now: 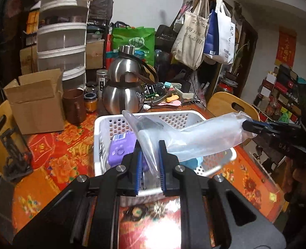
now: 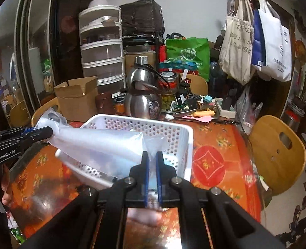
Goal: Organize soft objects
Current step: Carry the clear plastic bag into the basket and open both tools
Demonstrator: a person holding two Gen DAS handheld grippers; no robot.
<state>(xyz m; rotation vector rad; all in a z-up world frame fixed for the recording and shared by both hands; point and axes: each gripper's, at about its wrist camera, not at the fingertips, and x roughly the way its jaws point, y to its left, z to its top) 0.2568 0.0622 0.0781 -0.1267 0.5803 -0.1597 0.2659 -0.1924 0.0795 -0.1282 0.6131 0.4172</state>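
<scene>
Plastic bag (image 1: 204,137), clear and limp, hangs stretched between my two tools above a white perforated basket (image 1: 103,128) that sits mid-frame on the red and orange flowered worktop (image 1: 49,155). In the left wrist view the left tool (image 1: 148,166) rises from the bottom centre, its blue-padded fingers narrowed onto one end of the bag, though a slim gap shows between pad and film, so I judge the hold light. From there the bag's long axis runs up and to the right of the frame to the right tool (image 1: 254,127), which comes in from the right edge and is pinched closed on the other, bunched end.

The right wrist view mirrors this: the right tool (image 2: 150,172) at bottom centre is clamped on crumpled film, and the bag (image 2: 94,143) runs left and slightly up across the basket (image 2: 186,145) to the left tool (image 2: 47,131) at the left edge.

The coming move, as I judge it, turns on this: the bag lies crosswise over the basket's opening, both ends about equally near it, so lowering means bringing both tools down together.

Inside the basket I make out a purple packet (image 1: 121,149) with a barcode and something pale blue (image 1: 194,162); the bag veils much of the interior. Whether the bag holds anything I cannot tell. A kettle (image 1: 123,97) and a cardboard box (image 1: 36,103) stand behind.
</scene>
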